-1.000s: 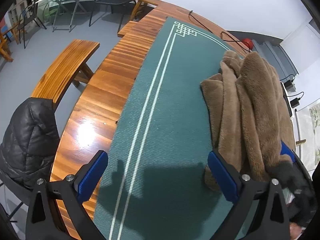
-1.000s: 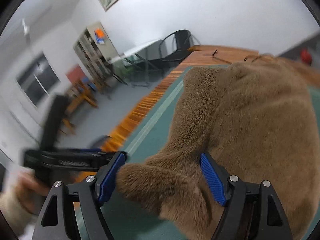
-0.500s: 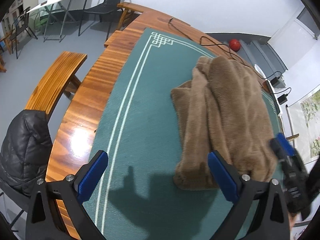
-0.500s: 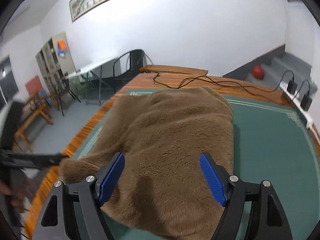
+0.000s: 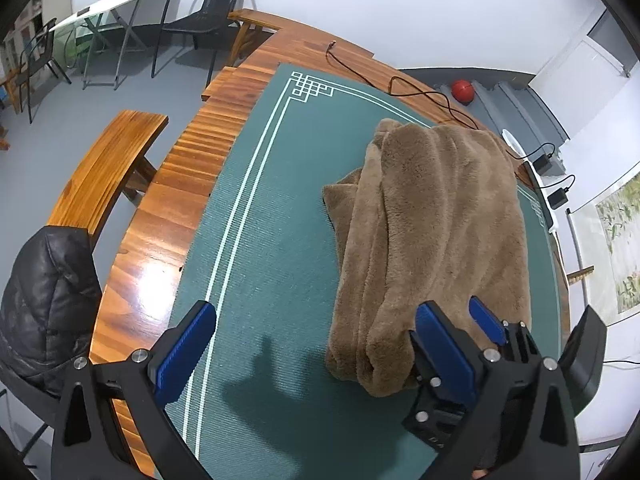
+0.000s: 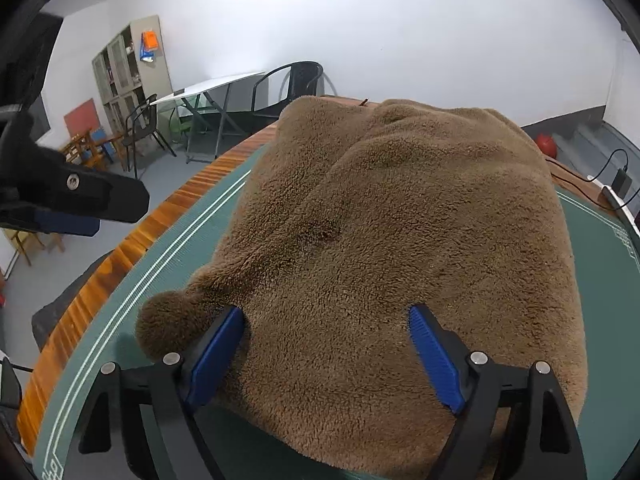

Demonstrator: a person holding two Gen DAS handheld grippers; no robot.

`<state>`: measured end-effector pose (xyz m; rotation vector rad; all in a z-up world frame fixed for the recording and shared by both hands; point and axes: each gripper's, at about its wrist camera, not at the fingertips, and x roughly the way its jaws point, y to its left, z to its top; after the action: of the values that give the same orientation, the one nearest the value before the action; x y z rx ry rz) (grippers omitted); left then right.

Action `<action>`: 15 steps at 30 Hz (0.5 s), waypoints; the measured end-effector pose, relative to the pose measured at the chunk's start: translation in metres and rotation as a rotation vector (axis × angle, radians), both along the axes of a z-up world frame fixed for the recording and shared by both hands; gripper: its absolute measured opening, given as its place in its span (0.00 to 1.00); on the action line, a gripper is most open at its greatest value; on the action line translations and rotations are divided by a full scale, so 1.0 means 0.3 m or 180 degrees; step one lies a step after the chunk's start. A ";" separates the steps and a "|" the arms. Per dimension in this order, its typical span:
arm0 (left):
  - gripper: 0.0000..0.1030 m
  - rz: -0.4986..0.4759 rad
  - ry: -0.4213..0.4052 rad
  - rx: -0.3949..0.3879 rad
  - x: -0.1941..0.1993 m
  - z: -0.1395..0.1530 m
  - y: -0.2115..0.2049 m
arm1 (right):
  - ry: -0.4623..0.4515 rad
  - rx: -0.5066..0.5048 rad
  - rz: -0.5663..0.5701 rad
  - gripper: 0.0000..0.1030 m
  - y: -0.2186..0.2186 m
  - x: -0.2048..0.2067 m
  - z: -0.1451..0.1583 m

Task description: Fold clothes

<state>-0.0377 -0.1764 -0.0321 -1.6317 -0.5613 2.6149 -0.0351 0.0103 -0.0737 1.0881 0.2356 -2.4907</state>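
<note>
At the brown fleece's near edge, both hand-held grippers spread wide.

Your right gripper is half masked by the left gripper's finger in the left wrist view. The brown fleece garment hides the table's far end. Black jacket cut by frame edge. Cabinet contents too small to identify.

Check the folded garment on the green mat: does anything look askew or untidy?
The brown fleece garment is folded unevenly. A lower layer juts out along its left side, and a rolled corner pokes out beside the right claw.
</note>
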 end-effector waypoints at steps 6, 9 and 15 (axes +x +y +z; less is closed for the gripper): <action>0.98 -0.0158 0.0121 -0.0033 -0.041 0.051 0.063 | 0.0088 -0.0093 0.0069 0.85 0.016 0.003 -0.015; 0.98 -0.0237 0.0206 -0.0004 -0.069 0.083 0.097 | 0.0007 -0.0197 0.0135 0.85 0.050 0.003 0.017; 0.98 -0.0511 0.0325 0.0083 -0.134 0.110 0.199 | 0.0083 -0.0467 -0.0165 0.85 0.195 0.046 0.082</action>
<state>-0.0780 -0.1167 0.0010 -1.4599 -0.4383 2.5456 -0.0214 0.0689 -0.0491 1.0145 0.0316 -2.5242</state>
